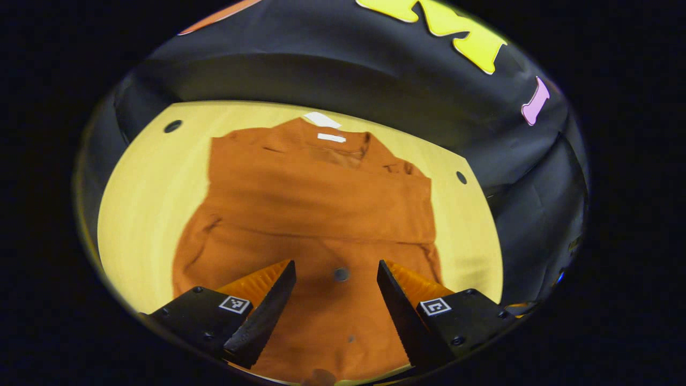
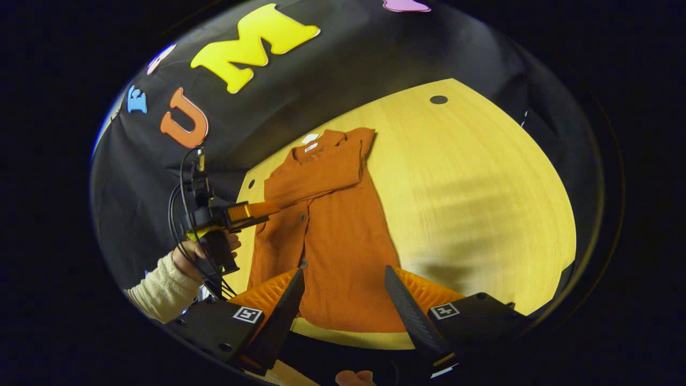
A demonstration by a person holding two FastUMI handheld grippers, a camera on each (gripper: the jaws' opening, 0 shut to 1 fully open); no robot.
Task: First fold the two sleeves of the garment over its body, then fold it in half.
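In the left gripper view my left claw [image 1: 336,300] hangs released, jaws spread wide with nothing between them, above the lower front of the rust-orange cardigan [image 1: 316,214] that lies flat on the pale wooden counter [image 1: 144,203]. A sleeve [image 1: 321,206] lies as a broad band across the chest below the collar [image 1: 343,145], where a white tag [image 1: 331,138] shows, and a small dark button [image 1: 341,274] sits on the placket between my fingers. The knit looks soft and finely ribbed. In the right gripper view my right claw [image 2: 343,305] is likewise spread and empty, near the cardigan's hem [image 2: 348,321]; the left claw [image 2: 257,210] shows at the cardigan's side, held by a hand [image 2: 206,252] in a cream sleeve. Here the folded sleeve [image 2: 321,174] crosses the body, so I judge the sleeve folds are at or near done. Folding in half would then call for a pinch on the thin layers at hem or shoulders.
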